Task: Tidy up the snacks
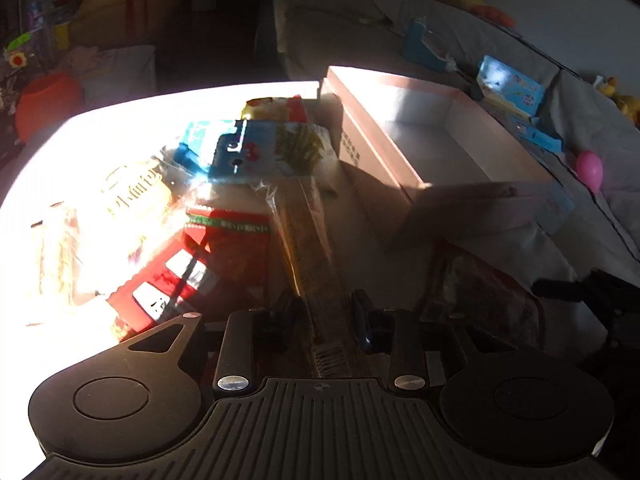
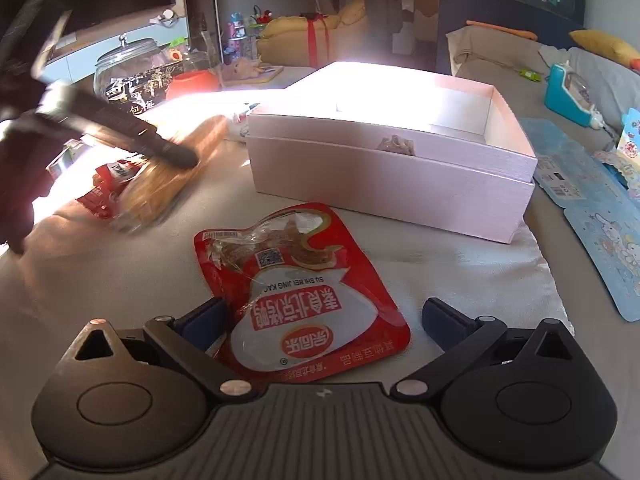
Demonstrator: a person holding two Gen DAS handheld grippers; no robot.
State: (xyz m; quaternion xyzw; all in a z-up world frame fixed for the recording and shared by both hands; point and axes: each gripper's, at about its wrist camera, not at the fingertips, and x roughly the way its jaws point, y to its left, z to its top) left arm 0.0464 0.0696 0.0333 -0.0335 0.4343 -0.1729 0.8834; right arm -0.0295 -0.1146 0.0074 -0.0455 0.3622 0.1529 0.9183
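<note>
Left claw (image 1: pixel 326 312): your fingers are closed on a long clear-wrapped snack pack (image 1: pixel 310 248), gripped near its barcode end so that the rest of the pack projects forward toward 12 o'clock, a hold that suits carrying it lengthwise into the pink box (image 1: pixel 448 136) at 1 o'clock. Right claw (image 2: pixel 324 320): your jaws stand wide open and straddle the near end of the red pouch (image 2: pixel 304 292), which lies flat on the surface (image 2: pixel 100 280); the left pad appears to touch its edge, the right pad stands apart from it, so no grip exists yet. The box lies beyond the pouch at 12 o'clock, its near wall the obstacle to clear; it looks almost empty. In the left wrist view, the remaining snack pile (image 1: pixel 168 208) sits at 10 o'clock in glare. Blue toy cards (image 2: pixel 592 208) lie at 3 o'clock, outside your likely path.
</note>
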